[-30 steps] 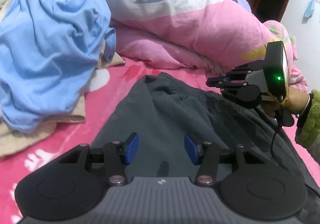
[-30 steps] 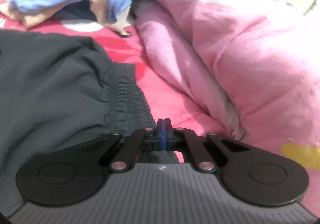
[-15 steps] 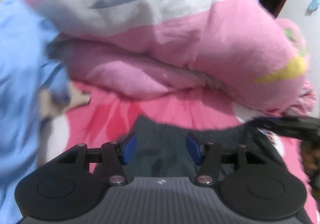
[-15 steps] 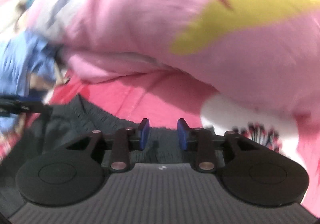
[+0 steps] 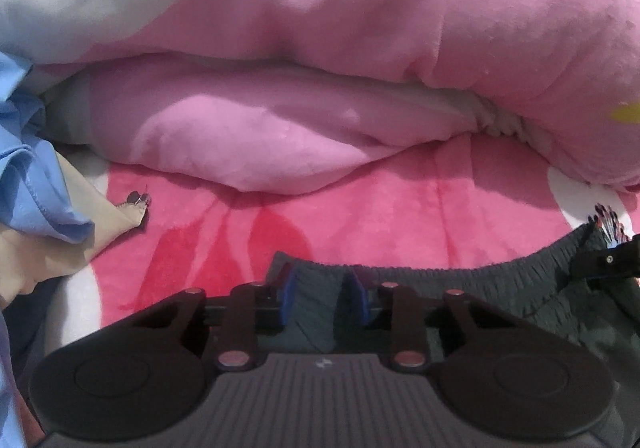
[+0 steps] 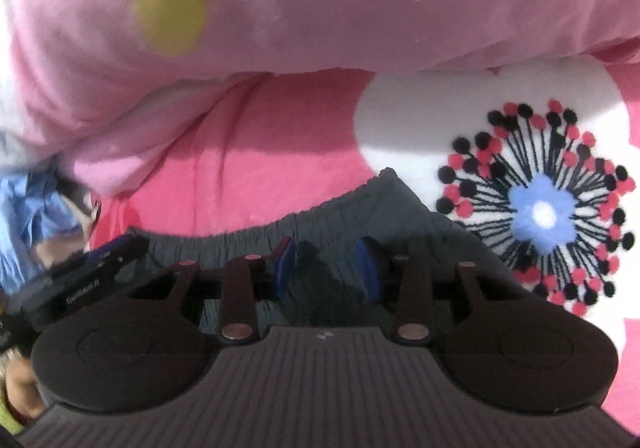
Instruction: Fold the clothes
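I hold my left gripper (image 5: 323, 298) low over the elastic waistband of the dark grey trousers (image 5: 460, 288), its blue pads parted with a fold of the fabric standing between them; I cannot tell whether the pads touch it. My right gripper (image 6: 326, 268) hangs the same way at the other end of the waistband, its jaws spread wider and nothing pinched. The trousers lie flat on the pink bedsheet (image 5: 400, 215), the waistband towards the heaped pink duvet (image 5: 360, 27), which fills the top of both views.

Most of the trousers are hidden beneath the gripper bodies, so the legs cannot be seen. The left edge of the right view is blurred.

Only the left view shows the light blue garment (image 5: 28, 175) lying over a beige cloth (image 5: 80, 232) clearly. Only the right view shows the flower print (image 6: 540, 207) on the sheet, just beside the waistband corner, and a bit of my left hand (image 6: 20, 388) at the lower edge.
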The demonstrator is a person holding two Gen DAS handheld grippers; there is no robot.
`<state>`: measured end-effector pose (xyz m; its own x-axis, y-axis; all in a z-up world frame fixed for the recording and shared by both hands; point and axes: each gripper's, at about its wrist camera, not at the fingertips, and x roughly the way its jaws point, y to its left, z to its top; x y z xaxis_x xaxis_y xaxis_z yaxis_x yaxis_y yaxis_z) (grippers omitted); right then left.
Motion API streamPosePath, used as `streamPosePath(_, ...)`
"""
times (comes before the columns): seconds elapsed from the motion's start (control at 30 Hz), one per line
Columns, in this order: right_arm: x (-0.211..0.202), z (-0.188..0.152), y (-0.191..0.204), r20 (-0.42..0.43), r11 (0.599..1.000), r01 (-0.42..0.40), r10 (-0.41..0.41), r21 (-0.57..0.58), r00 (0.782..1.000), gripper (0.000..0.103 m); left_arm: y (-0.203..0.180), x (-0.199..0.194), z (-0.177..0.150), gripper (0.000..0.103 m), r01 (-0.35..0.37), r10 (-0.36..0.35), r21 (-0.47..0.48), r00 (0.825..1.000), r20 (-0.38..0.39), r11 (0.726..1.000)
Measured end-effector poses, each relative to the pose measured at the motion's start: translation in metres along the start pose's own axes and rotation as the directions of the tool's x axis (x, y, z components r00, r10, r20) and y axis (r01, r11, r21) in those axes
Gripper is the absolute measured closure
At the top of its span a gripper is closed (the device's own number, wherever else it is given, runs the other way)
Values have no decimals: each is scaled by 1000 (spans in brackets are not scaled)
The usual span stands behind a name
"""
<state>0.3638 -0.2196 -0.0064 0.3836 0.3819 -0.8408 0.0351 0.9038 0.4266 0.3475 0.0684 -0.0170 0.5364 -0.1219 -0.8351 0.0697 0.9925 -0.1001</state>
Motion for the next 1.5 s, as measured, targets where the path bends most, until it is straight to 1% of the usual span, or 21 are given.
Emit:
streamPosePath(0.03, 1, 2, -1, 1, 1000, -1, 0, 7, 1000, 69, 1, 1, 1, 83, -6, 6, -6, 1000, 4, 1000)
streamPosePath(0.07, 3, 3, 0, 1, 1000, 4, -4, 5, 1000, 74, 2, 2, 1, 90, -11, 12, -12, 1000, 8, 1000)
streamPosePath(0.1, 5, 2, 1, 3, 1000, 17, -17, -5, 1000, 78, 4, 4, 2, 91, -17, 18, -18, 1000, 12, 1000)
streamPosePath(0.17, 7, 0, 5, 20, 998, 46, -45, -42, 999, 96, 6, 4, -1, 94, -17, 17, -22, 999, 27, 1000)
streamPosePath(0.23, 6, -4, 7, 45, 995, 65, -61, -71, 997, 101, 5, 2, -4, 96, -21, 21, -12, 999, 45, 1000)
streamPosePath(0.33, -4, -12, 9, 96, 993, 64, -55, -96, 994, 102, 5, -3, -6, 103, -8, 9, -14, 998, 67, 1000)
streamPosePath(0.5, -27, -17, 8, 179, 991, 42, -19, -127, 984, 103, 19, -21, -2, 103, 44, -34, -69, 991, 130, 997)
streamPosePath(0.73, -26, -14, 7, 232, 988, 40, -3, -152, 973, 103, 25, -18, -1, 103, 70, -57, -94, 988, 141, 993)
streamPosePath(0.8, -22, -13, 6, 231, 983, 59, -18, -175, 973, 103, 26, -18, -2, 100, 125, -113, -84, 984, 136, 989)
streamPosePath(0.83, -20, -15, 9, 220, 974, 62, -14, -217, 975, 100, 25, -21, -4, 98, 146, -136, -66, 981, 139, 987)
streamPosePath(0.9, -21, -20, 17, 211, 950, 71, -6, -304, 978, 98, 21, -28, -8, 88, 170, -166, -8, 974, 152, 985)
streamPosePath(0.93, -25, -25, 23, 225, 928, 85, -1, -363, 974, 96, 17, -32, -11, 80, 159, -162, 34, 973, 162, 987)
streamPosePath(0.97, -30, -32, 30, 243, 893, 97, 14, -439, 970, 91, 15, -36, -14, 75, 140, -151, 72, 973, 174, 987)
streamPosePath(1.03, -39, -46, 43, 263, 813, 92, 78, -575, 962, 81, 14, -41, -19, 74, 109, -130, 124, 975, 181, 986)
streamPosePath(1.1, -39, -61, 60, 252, 698, 84, 141, -712, 957, 75, 15, -39, -21, 74, 111, -132, 131, 977, 167, 985)
streamPosePath(1.17, -29, -72, 78, 198, 586, 62, 170, -808, 965, 73, 19, -36, -23, 73, 113, -131, 121, 979, 153, 986)
streamPosePath(1.23, -13, -81, 95, 138, 485, 44, 159, -873, 978, 73, 23, -31, -26, 73, 107, -121, 103, 983, 140, 989)
streamPosePath(1.27, -3, -85, 103, 130, 434, 58, 139, -899, 982, 73, 25, -29, -27, 72, 109, -121, 94, 984, 134, 990)
streamPosePath(1.33, 9, -88, 111, 129, 375, 79, 110, -924, 985, 73, 30, -26, -30, 70, 113, -123, 84, 984, 127, 990)
streamPosePath(1.43, 21, -86, 119, 78, 326, 46, 84, -944, 993, 72, 32, -24, -34, 64, 103, -116, 103, 984, 138, 989)
streamPosePath(1.5, 26, -86, 121, 56, 285, 36, 62, -958, 997, 71, 34, -24, -36, 63, 98, -114, 115, 983, 145, 989)
